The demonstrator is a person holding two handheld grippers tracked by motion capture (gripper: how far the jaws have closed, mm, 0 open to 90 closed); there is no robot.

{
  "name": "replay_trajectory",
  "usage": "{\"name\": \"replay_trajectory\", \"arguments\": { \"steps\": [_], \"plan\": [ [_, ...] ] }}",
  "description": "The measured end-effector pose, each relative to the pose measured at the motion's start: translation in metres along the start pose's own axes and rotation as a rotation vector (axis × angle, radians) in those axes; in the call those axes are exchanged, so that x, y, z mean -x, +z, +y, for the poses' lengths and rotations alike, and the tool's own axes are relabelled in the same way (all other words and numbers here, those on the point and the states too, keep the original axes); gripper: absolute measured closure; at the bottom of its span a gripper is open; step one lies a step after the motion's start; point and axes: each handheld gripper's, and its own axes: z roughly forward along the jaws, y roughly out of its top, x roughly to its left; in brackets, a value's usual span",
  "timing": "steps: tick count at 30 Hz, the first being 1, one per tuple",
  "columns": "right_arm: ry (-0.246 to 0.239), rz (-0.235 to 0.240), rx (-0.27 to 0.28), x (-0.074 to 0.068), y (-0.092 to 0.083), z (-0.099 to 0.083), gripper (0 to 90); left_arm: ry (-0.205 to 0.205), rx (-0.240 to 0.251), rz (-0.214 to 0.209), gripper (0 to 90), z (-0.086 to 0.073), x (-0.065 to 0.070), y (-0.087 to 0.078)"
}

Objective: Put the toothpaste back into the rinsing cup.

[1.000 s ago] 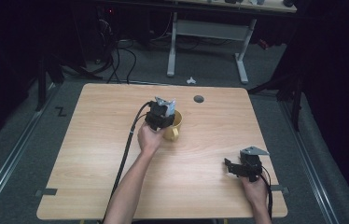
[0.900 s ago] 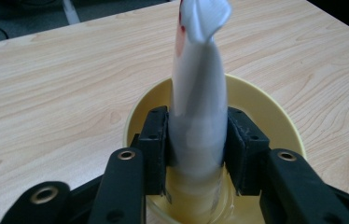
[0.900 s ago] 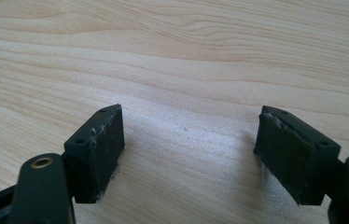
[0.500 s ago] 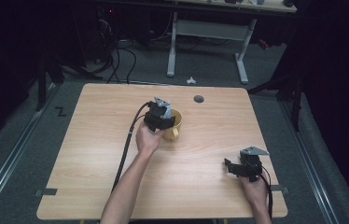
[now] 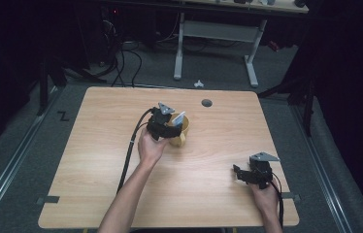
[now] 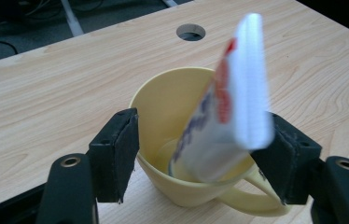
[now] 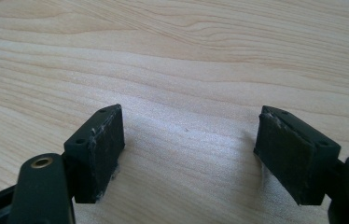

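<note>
- Left gripper [image 6: 200, 154] over the yellow mug [image 6: 186, 140], jaws spread wide, one on each side of the rim, not clamped on anything.
- White sachet [image 6: 228, 107] with red and blue print stands tilted in the mug, lower end inside, upper end above the rim; it looks blurred. Touching the right-hand pad or not: cannot tell.
- Mug [image 5: 179, 131] sits mid-table, toward the far edge, handle facing the near edge.
- Right gripper [image 7: 191, 154] low over bare wooden table [image 7: 186, 70] by the near right corner, jaws wide apart, nothing between them.
- Round cable hole [image 5: 206, 103] near the far edge.
</note>
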Motion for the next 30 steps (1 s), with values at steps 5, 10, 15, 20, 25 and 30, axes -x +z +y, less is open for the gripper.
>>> {"name": "replay_trajectory", "arguments": {
  "steps": [5, 10, 15, 20, 25, 30],
  "plan": [
    [0.001, 0.0, 0.0, 0.0, 0.0, 0.0, 23.6, 0.005, 0.012, -0.013, 31.3, 0.001, 0.002, -0.006],
    [0.001, 0.001, 0.0, 0.0, 0.0, 0.0, 23.7, 0.013, 0.033, -0.023, 28.6, 0.002, 0.002, -0.015],
    [0.0, 0.001, 0.0, 0.0, 0.0, 0.0, 23.7, 0.012, 0.036, -0.037, 27.7, 0.002, -0.001, -0.022],
    [0.0, 0.001, 0.0, 0.0, 0.0, 0.0, 23.7, 0.013, 0.038, -0.044, 27.5, 0.001, -0.003, -0.029],
    [0.0, 0.001, 0.0, 0.0, 0.0, 0.0, 23.7, 0.012, 0.044, -0.06, 27.9, -0.001, -0.009, -0.038],
    [0.0, 0.001, 0.0, 0.0, 0.0, 0.0, 23.7, 0.013, 0.045, -0.058, 27.8, -0.003, -0.015, -0.046]
  ]
}}
